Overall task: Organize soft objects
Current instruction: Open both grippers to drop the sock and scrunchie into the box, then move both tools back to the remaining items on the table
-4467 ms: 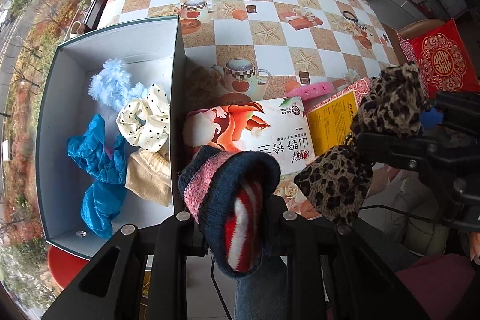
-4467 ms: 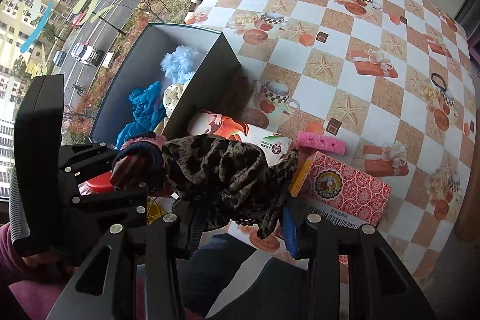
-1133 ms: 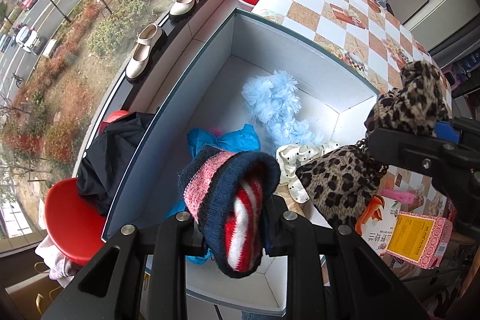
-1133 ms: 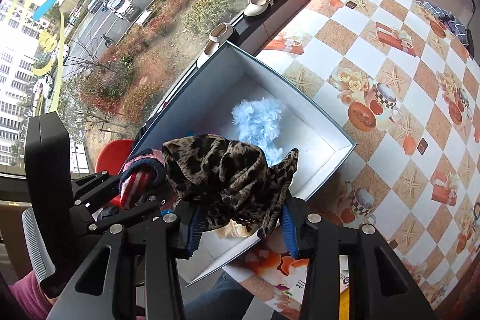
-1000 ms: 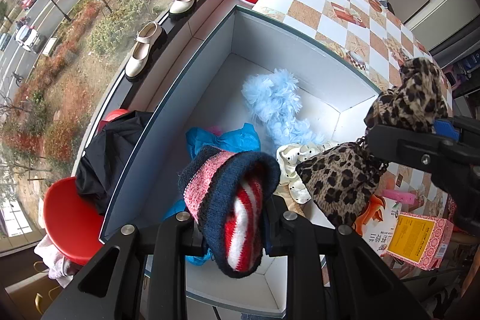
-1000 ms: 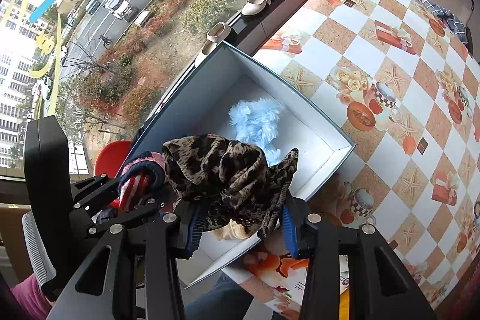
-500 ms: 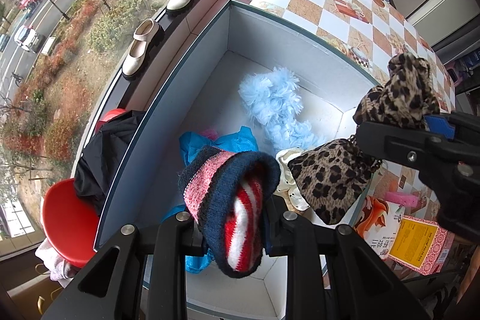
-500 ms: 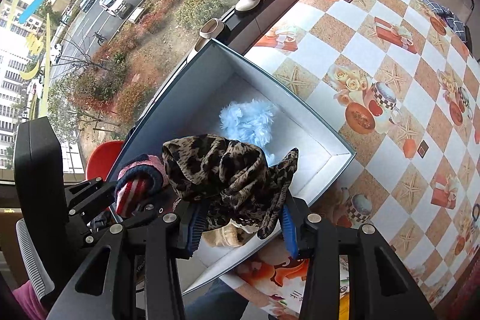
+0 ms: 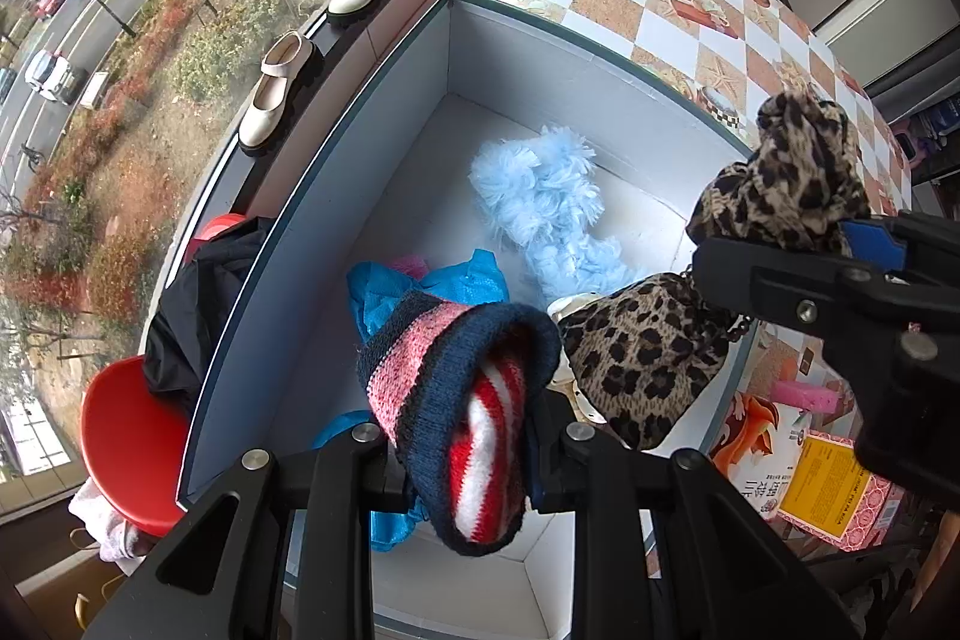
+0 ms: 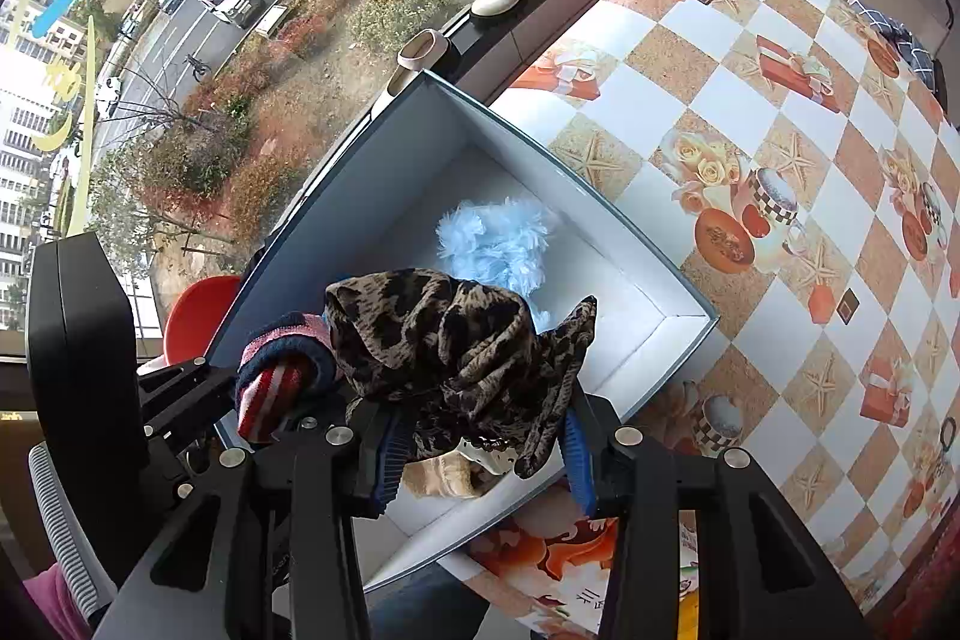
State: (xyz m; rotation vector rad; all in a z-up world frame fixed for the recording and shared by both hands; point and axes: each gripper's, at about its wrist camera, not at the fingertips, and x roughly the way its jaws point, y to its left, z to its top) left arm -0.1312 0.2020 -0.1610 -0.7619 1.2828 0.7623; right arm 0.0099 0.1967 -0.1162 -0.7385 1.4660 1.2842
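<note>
Knitted striped sock (image 9: 462, 418) pinched in left claw (image 9: 465, 460); right claw (image 10: 480, 454) pinches leopard-print fabric (image 10: 456, 340).

Coarse knitted sock (image 9: 462, 400), fluffy blue yarn piece (image 9: 543, 202), smooth matt cardboard box (image 9: 576, 100).

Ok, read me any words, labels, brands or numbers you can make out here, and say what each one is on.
White packet beside the box: large black Chinese characters, upside down and partly hidden, so I cannot quote them reliably.
Yellow label on the pink carton: lines of print, too small to read.
I can make out no other text, brand or number.
</note>
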